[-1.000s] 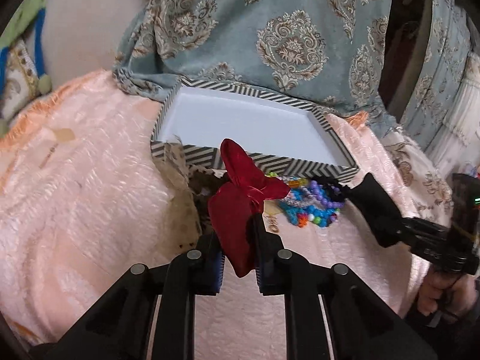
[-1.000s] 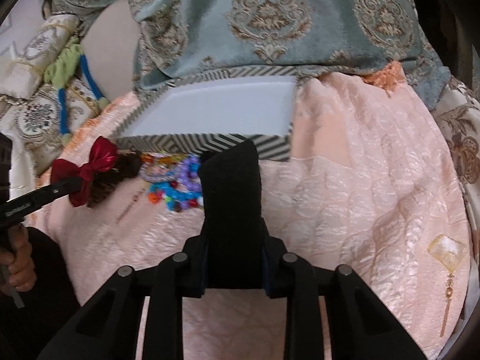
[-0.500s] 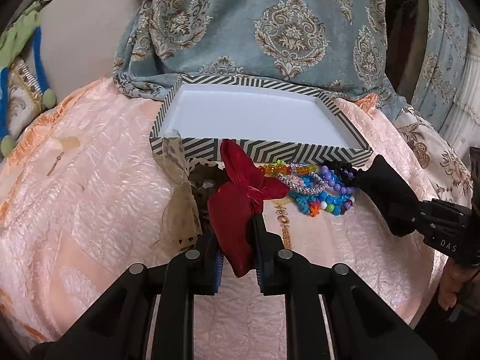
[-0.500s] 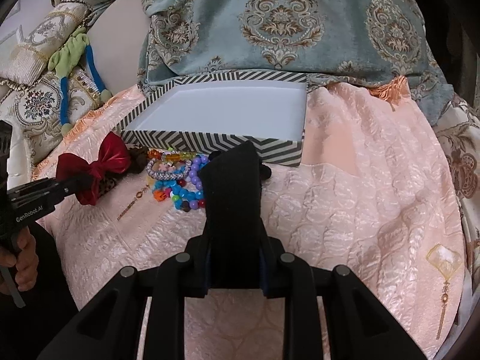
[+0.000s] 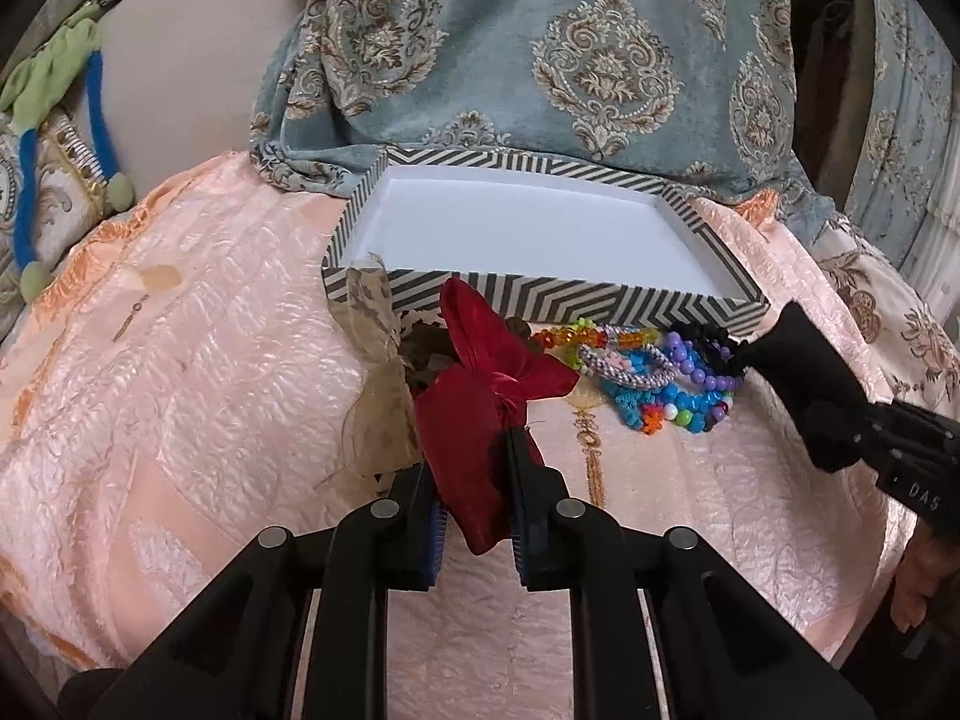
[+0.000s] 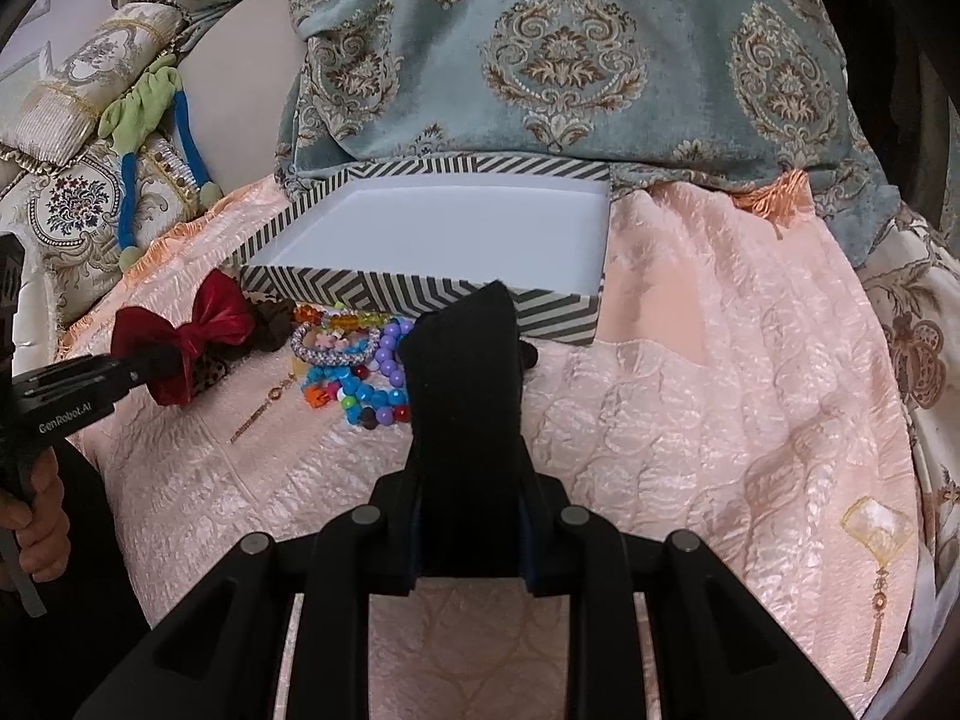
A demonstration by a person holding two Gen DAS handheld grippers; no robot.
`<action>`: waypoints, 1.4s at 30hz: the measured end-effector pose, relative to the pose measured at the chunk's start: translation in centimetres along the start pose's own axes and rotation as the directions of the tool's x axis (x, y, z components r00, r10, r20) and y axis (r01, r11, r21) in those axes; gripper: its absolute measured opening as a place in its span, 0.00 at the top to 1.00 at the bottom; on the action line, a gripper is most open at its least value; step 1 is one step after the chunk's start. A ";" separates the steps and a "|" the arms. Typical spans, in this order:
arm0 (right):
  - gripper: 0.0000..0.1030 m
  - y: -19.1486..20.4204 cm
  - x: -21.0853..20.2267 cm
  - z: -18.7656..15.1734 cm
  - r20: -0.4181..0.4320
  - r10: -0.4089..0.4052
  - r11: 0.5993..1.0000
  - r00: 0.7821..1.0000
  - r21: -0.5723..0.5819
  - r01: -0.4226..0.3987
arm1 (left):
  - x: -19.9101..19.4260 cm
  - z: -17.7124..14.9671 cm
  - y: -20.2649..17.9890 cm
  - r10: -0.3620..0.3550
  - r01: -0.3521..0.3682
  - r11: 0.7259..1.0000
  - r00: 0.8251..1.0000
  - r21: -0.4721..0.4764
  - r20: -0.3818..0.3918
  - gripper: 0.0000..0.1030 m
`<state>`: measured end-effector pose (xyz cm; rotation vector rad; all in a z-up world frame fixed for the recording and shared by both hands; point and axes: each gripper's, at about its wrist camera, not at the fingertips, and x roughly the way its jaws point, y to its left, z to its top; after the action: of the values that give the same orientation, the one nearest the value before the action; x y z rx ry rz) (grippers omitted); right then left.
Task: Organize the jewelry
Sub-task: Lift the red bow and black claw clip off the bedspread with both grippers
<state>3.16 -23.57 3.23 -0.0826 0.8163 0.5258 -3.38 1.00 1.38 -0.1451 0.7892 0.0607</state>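
My left gripper [image 5: 468,462] is shut on a red satin bow [image 5: 480,408] and holds it just above the peach quilt, in front of the striped box [image 5: 540,297], whose white inside is bare. My right gripper [image 6: 468,468] is shut on a black velvet item [image 6: 465,396] that stands up between its fingers, with its tip near the box's front wall [image 6: 420,291]. A heap of coloured bead bracelets [image 6: 360,372] lies against that wall, between the two grippers. In the right wrist view, the bow [image 6: 192,336] sits at the left gripper's tips [image 6: 150,363].
A beige lace bow [image 5: 378,384] and a dark scrunchie [image 6: 276,324] lie left of the beads. A gold chain earring [image 6: 264,408] rests in front of them, another [image 6: 876,546] far right. A blue-patterned cushion [image 5: 540,60] backs the box. Bare quilt [image 6: 720,390] stretches right.
Both views have shifted and levelled slightly. The red bow and the black item stay held as before, and nothing on the quilt has moved.
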 end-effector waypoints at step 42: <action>0.77 0.2 -1.4 0.3 0.069 -0.003 1.000 0.998 -0.013 0.004 | 0.3 0.0 0.6 0.033 -0.033 0.999 0.999 -0.014 -0.009 1.00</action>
<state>2.48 -23.89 4.43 -0.0780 0.7449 0.5278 -3.22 1.63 1.09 -0.1461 0.8006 0.0966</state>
